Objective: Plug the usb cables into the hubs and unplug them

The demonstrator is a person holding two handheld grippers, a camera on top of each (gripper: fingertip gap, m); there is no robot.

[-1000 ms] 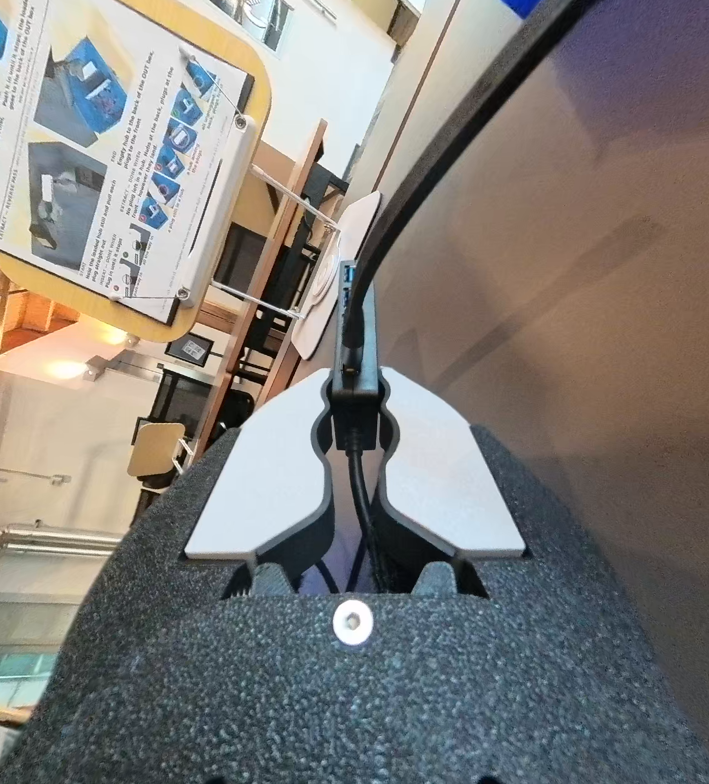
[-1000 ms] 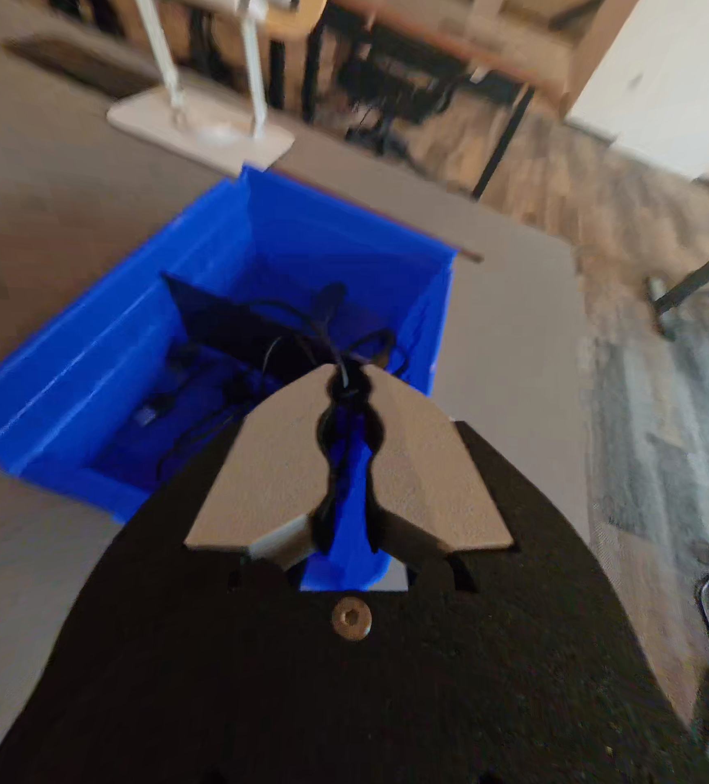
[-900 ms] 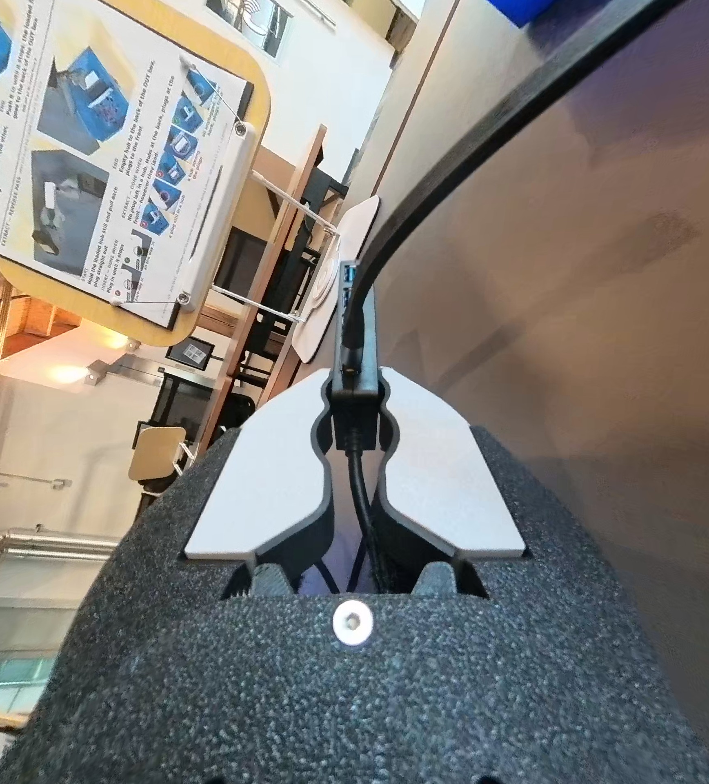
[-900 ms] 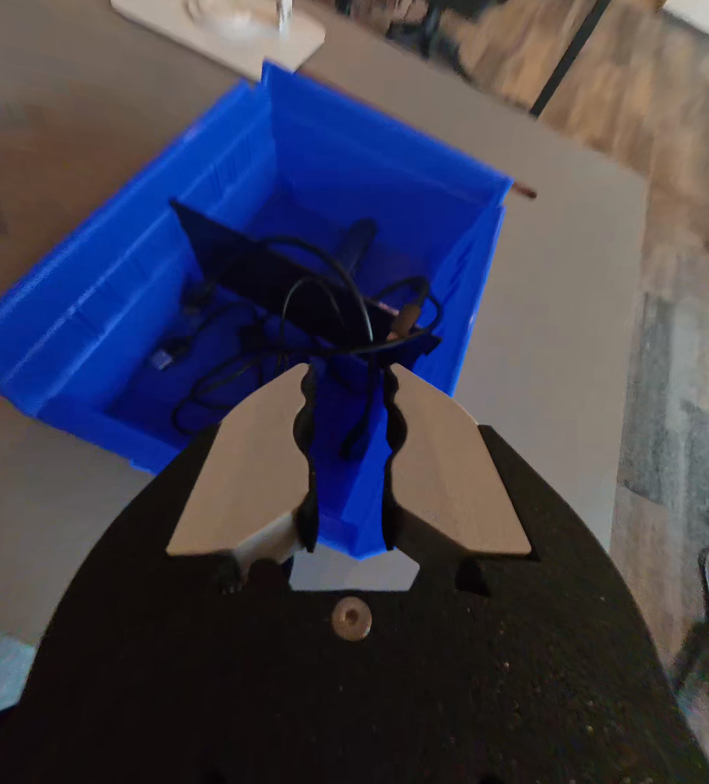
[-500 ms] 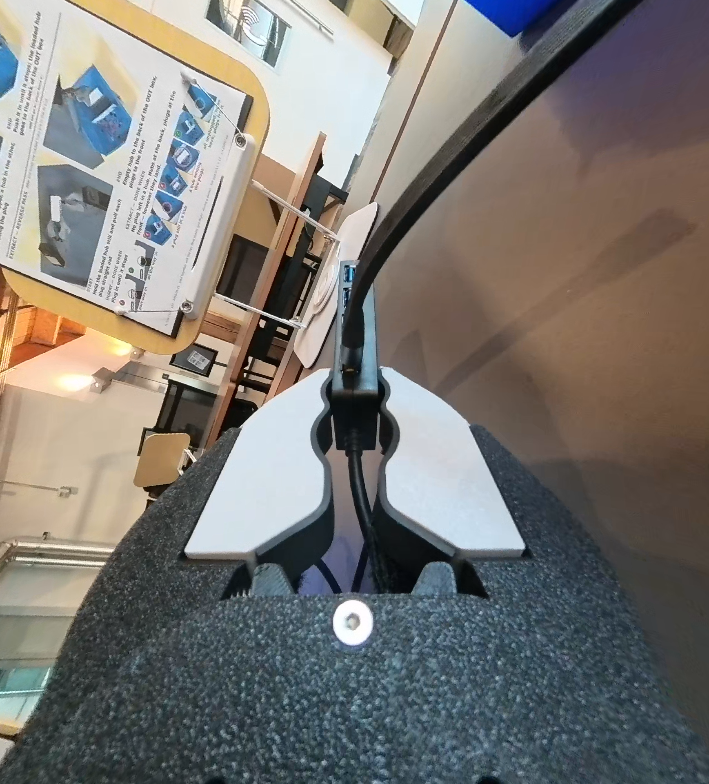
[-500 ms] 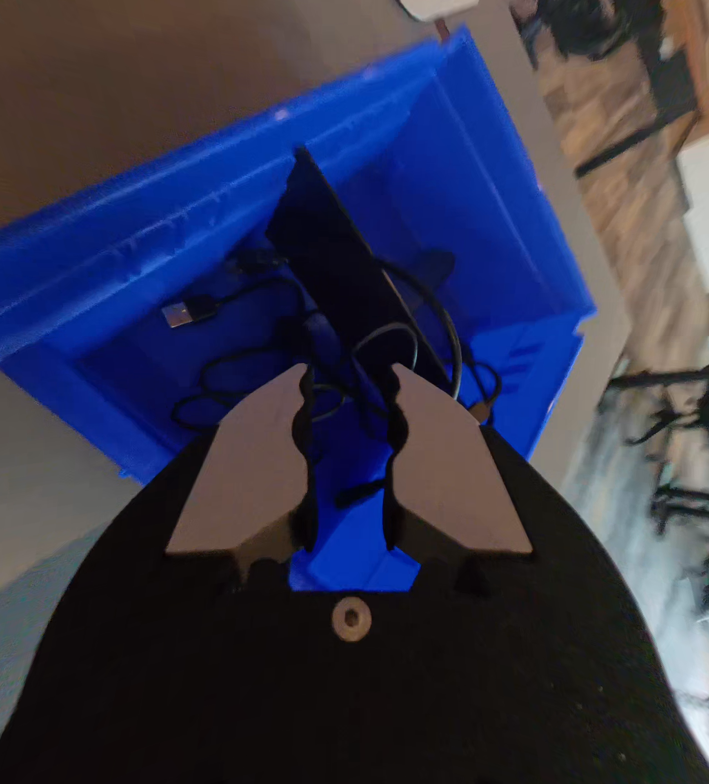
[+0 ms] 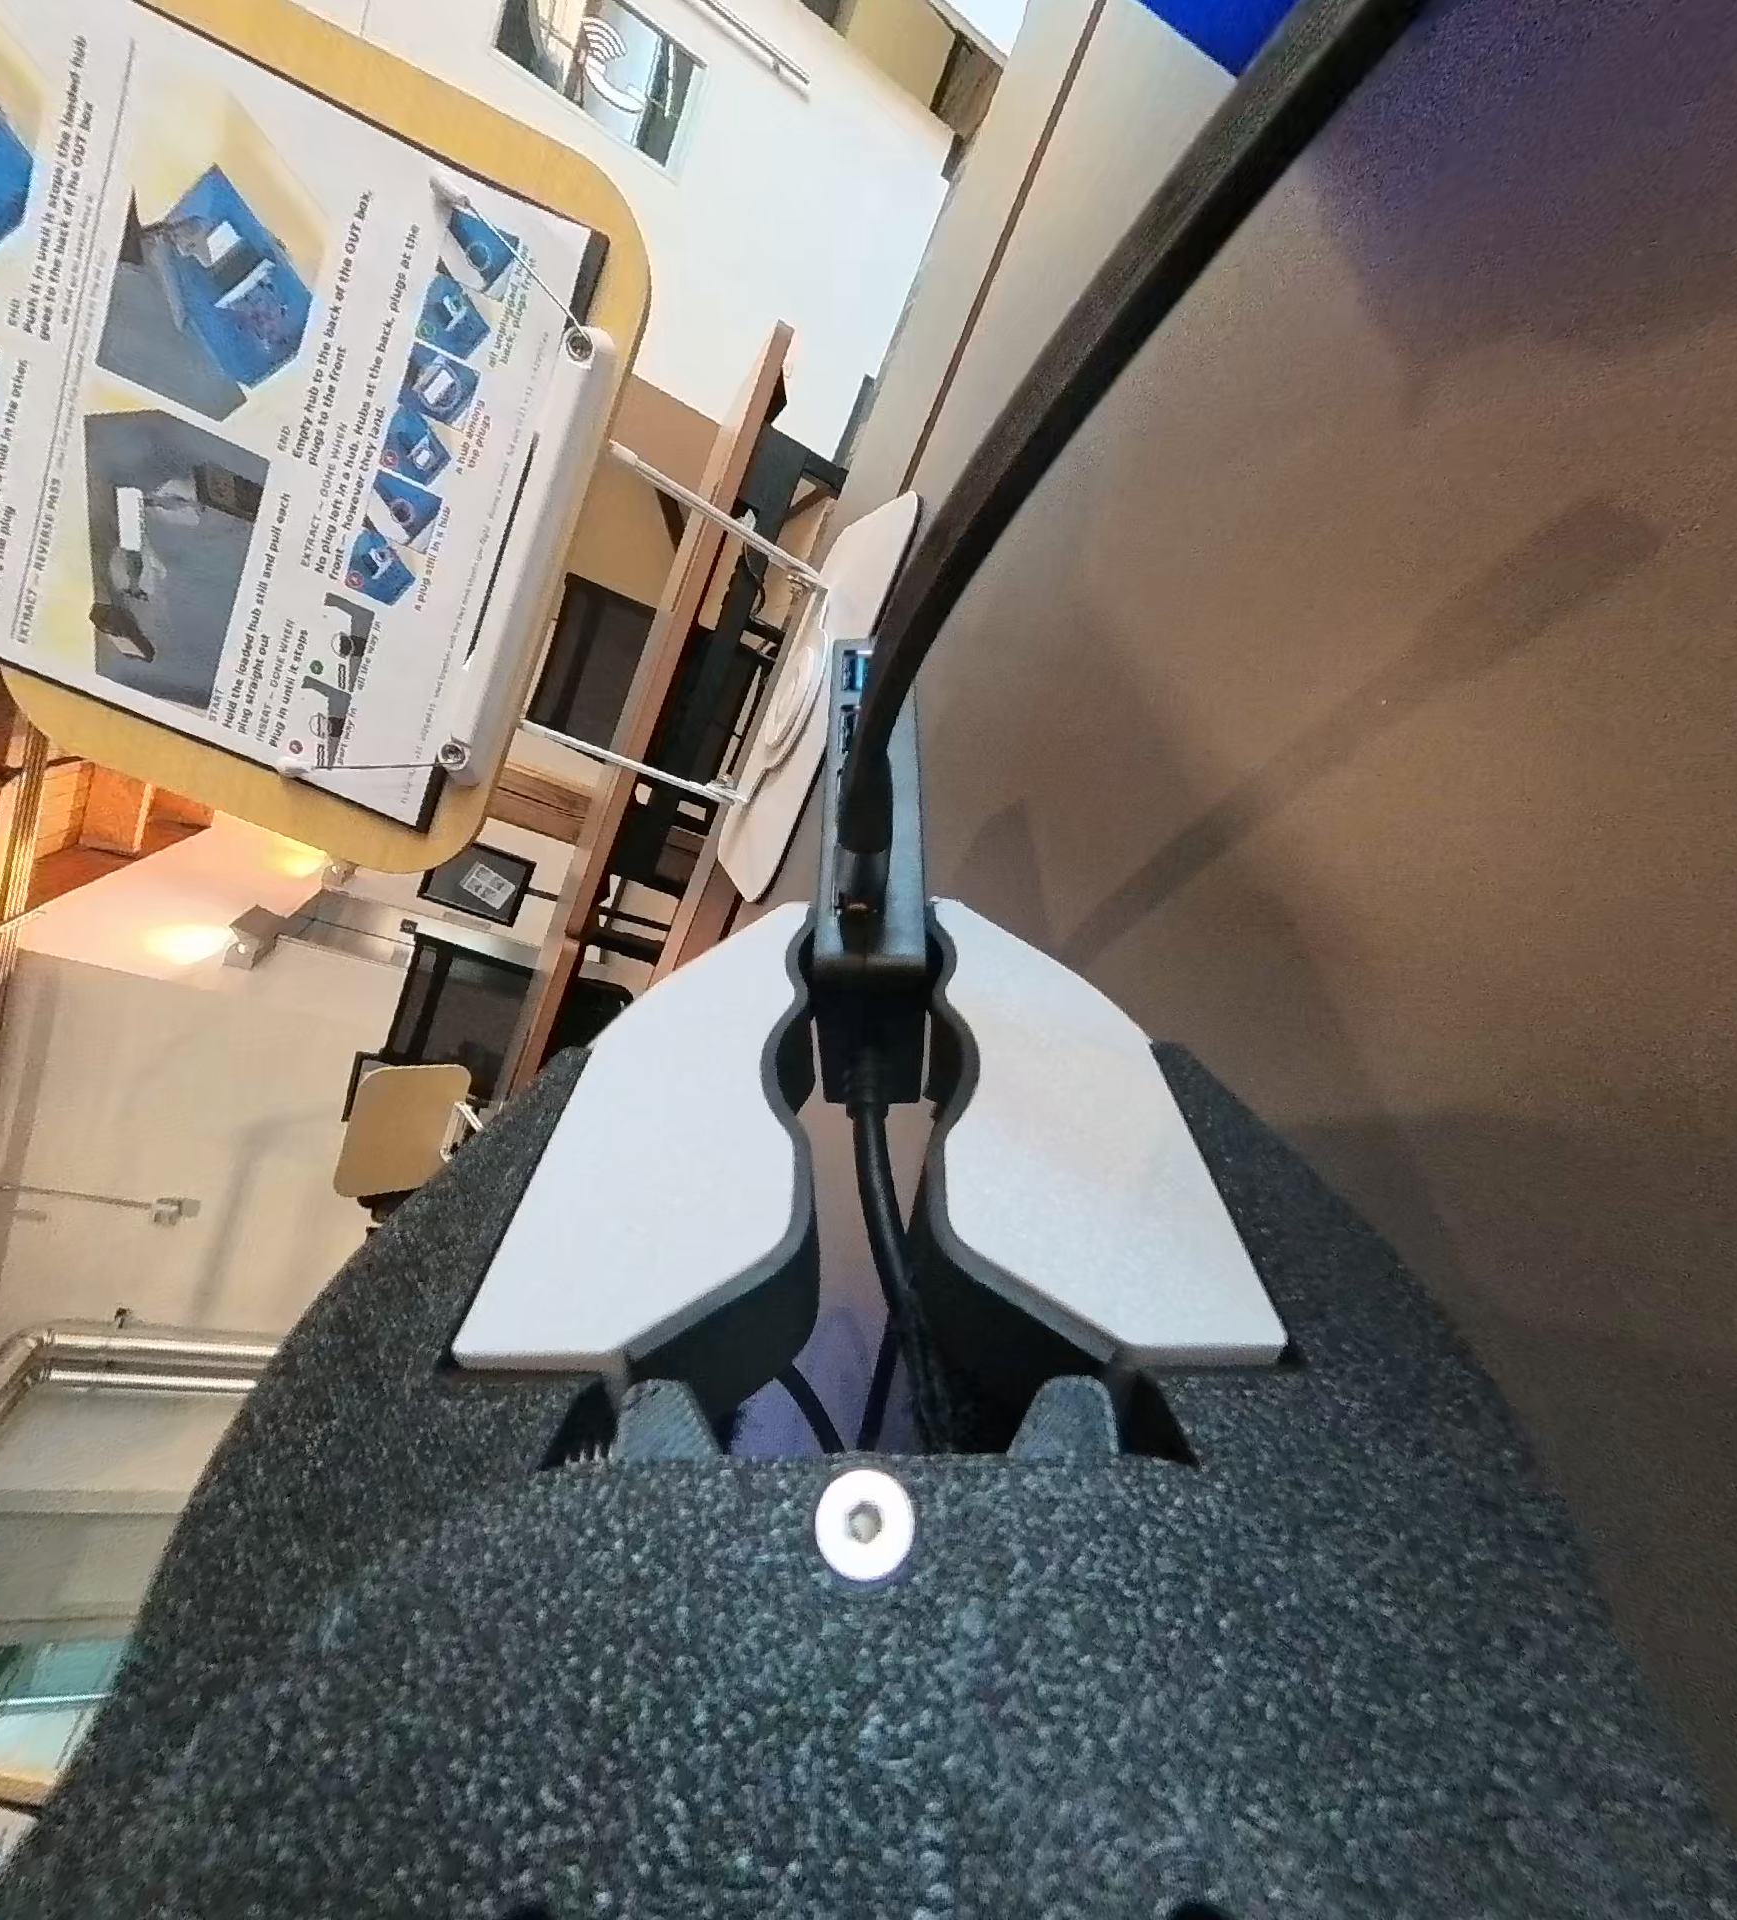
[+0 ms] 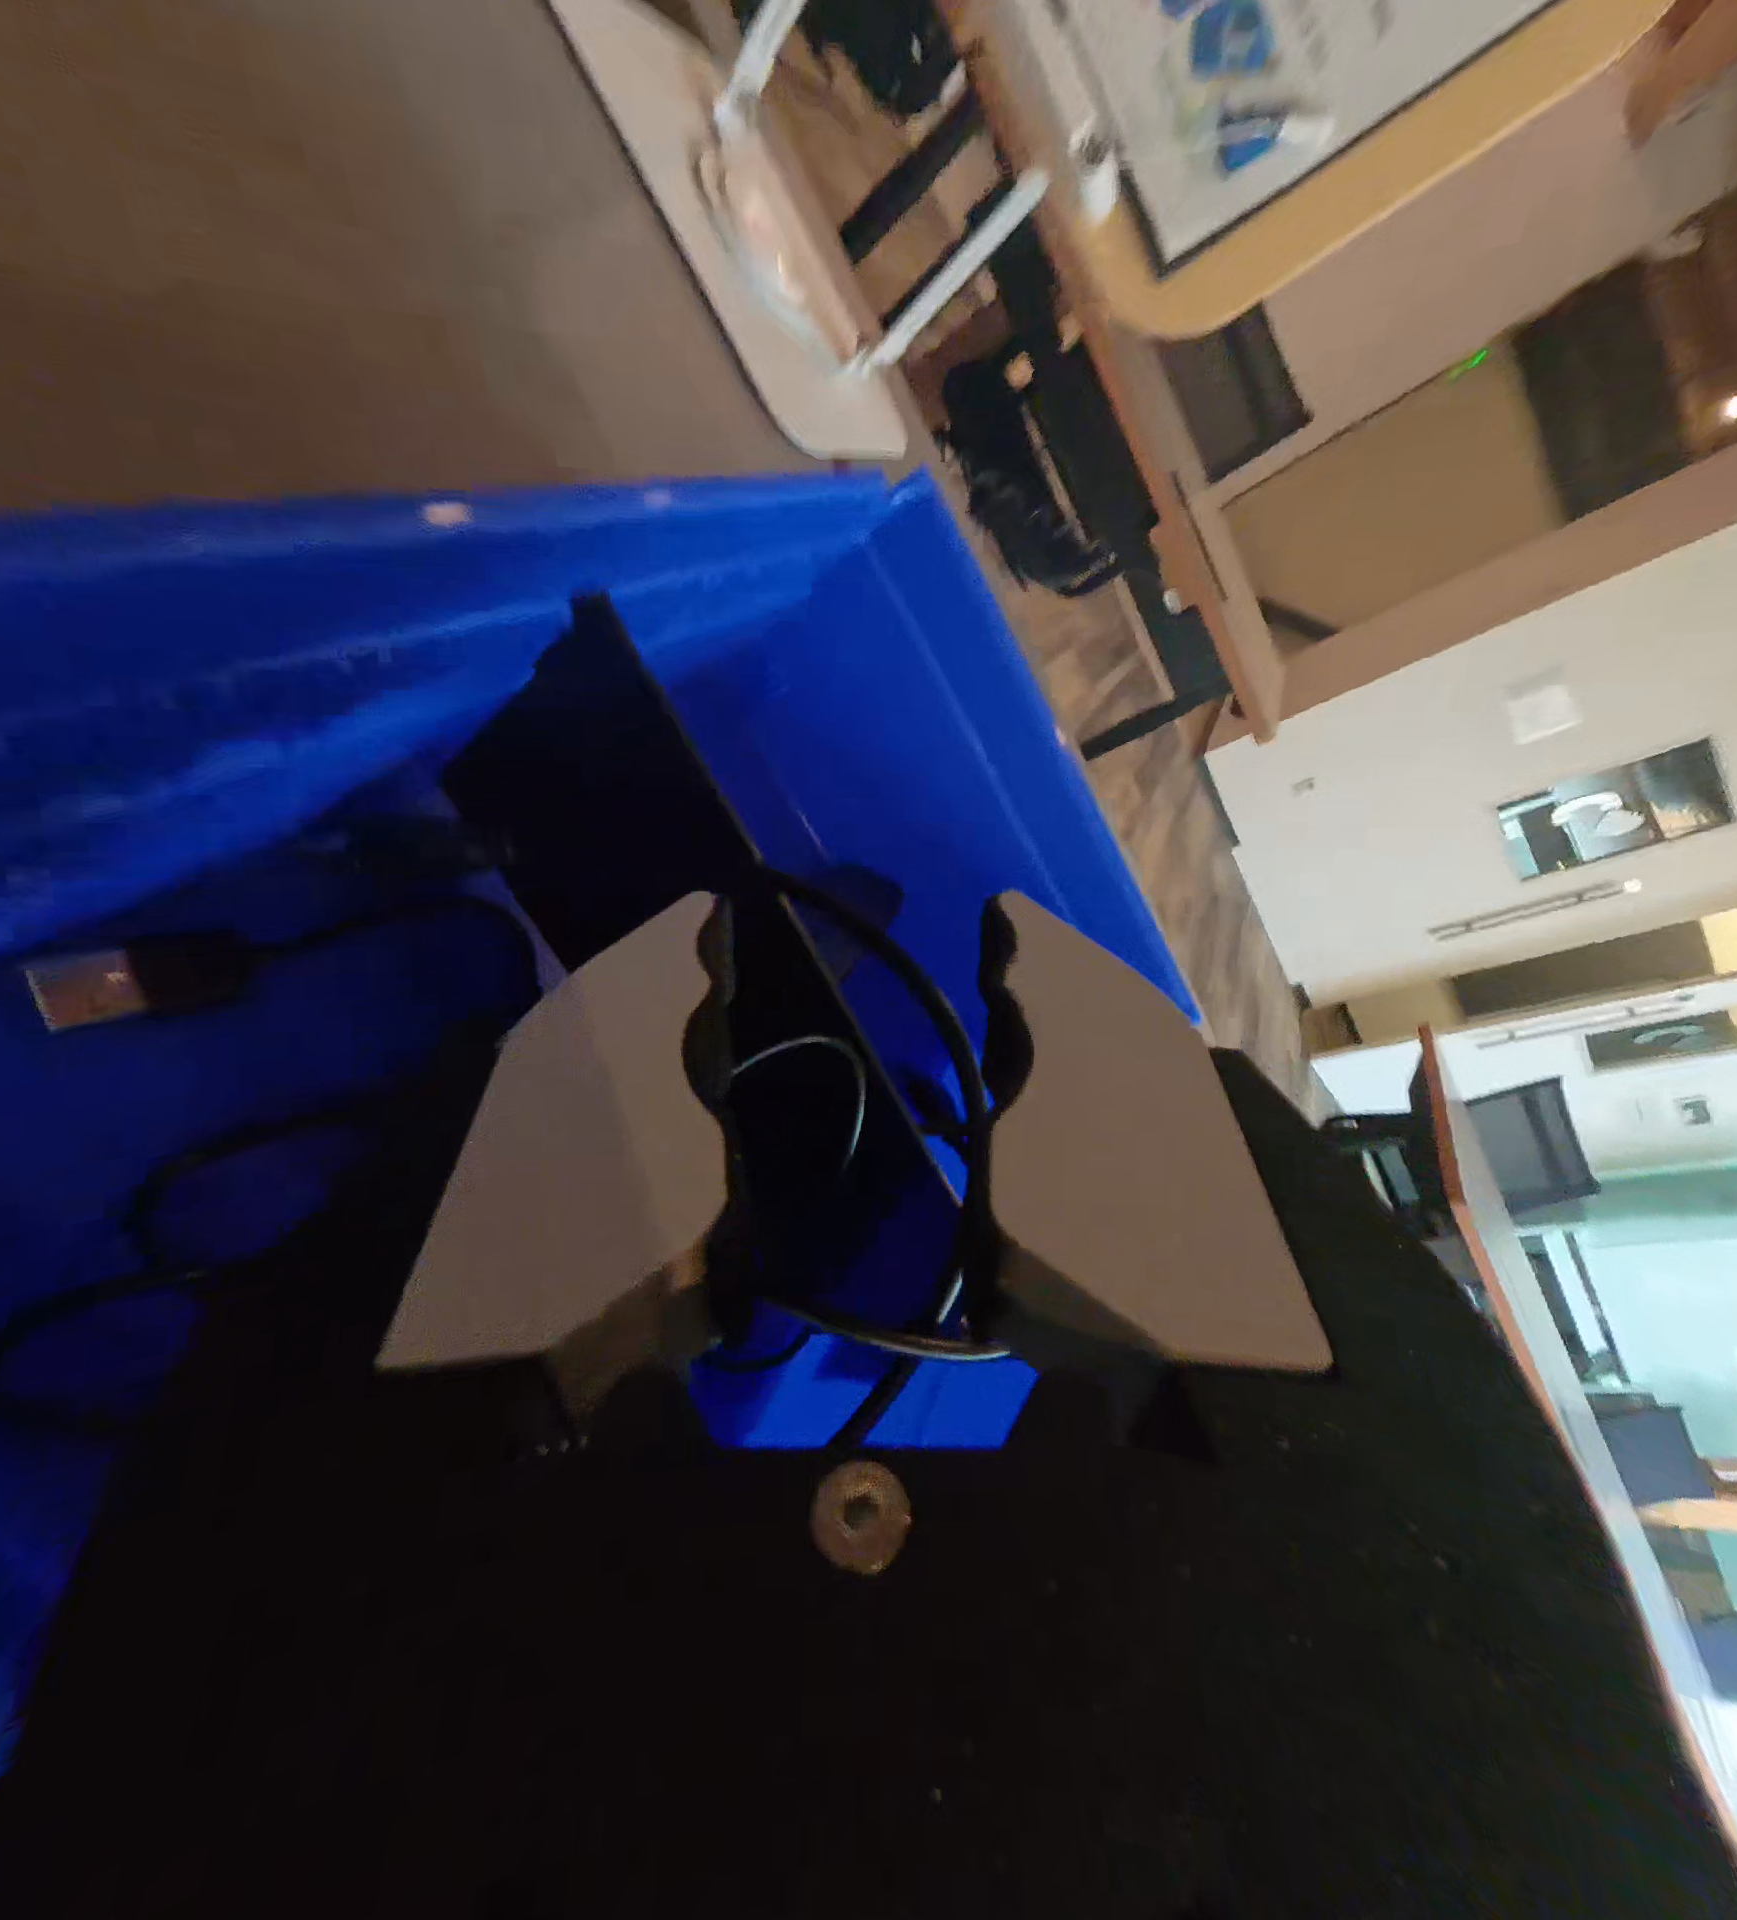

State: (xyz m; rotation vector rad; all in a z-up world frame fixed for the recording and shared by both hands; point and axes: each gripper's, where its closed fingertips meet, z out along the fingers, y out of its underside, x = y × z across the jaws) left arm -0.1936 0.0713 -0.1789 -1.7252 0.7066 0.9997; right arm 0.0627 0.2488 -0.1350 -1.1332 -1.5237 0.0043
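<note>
My left gripper [image 7: 866,914] is shut on a black USB hub [image 7: 869,831], held edge-on close to the brown table [image 7: 1415,727]. A black cable [image 7: 999,499] is plugged into the hub's face and arcs away up right. Two blue ports [image 7: 853,691] show at the hub's far end. The hub's own lead [image 7: 879,1184] runs back between the fingers. My right gripper [image 8: 856,909] is open and empty above a blue bin [image 8: 272,644]. The bin holds a black divider [image 8: 635,790] and loose black cables, one with a silver USB plug [image 8: 79,992].
An instruction board [image 7: 220,416] on a white wire stand [image 7: 812,707] stands at the table's far edge; it also shows blurred in the right wrist view [image 8: 802,260]. Beyond are chairs, desks and room walls. The gap from one gripper's tips to the other's is roughly 30 cm.
My right gripper opened, let go of the black cable it held over the bin, and rolled sideways close over the bin. My left gripper kept hold of the hub, nearly still.
</note>
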